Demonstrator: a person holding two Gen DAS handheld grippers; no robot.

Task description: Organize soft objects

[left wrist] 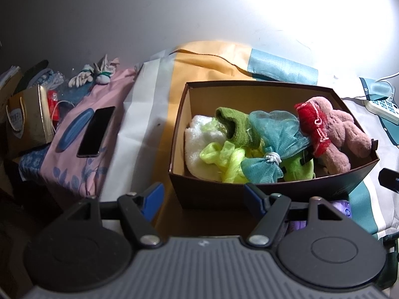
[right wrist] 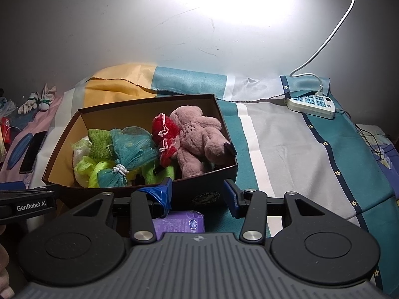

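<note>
Soft objects (left wrist: 264, 147) already fill the brown box (right wrist: 199, 194) on the bed, so both grippers, left gripper (left wrist: 203, 195) and right gripper (right wrist: 198, 194), with open empty jaws, should take the purple packet (right wrist: 179, 223) at its near edge gently.

At the centre of the frame, a dark brown box (left wrist: 271, 191) with a tan inside holds a white towel (left wrist: 197, 144), an olive-green knit piece (left wrist: 237, 127), a neon yellow-green mesh puff (left wrist: 224, 159), a teal mesh puff (left wrist: 271, 134), a red knit piece (left wrist: 311, 127) edged in pink stitching and a dusty-pink plush toy (left wrist: 344, 134). The cloth (right wrist: 294, 144) underneath carries yellow, teal, white and grey bands, plus a navy stripe with small yellow stars. At left, a black phone (left wrist: 96, 130) lies on pink fabric (left wrist: 74, 164) printed with blue leaves.
</note>
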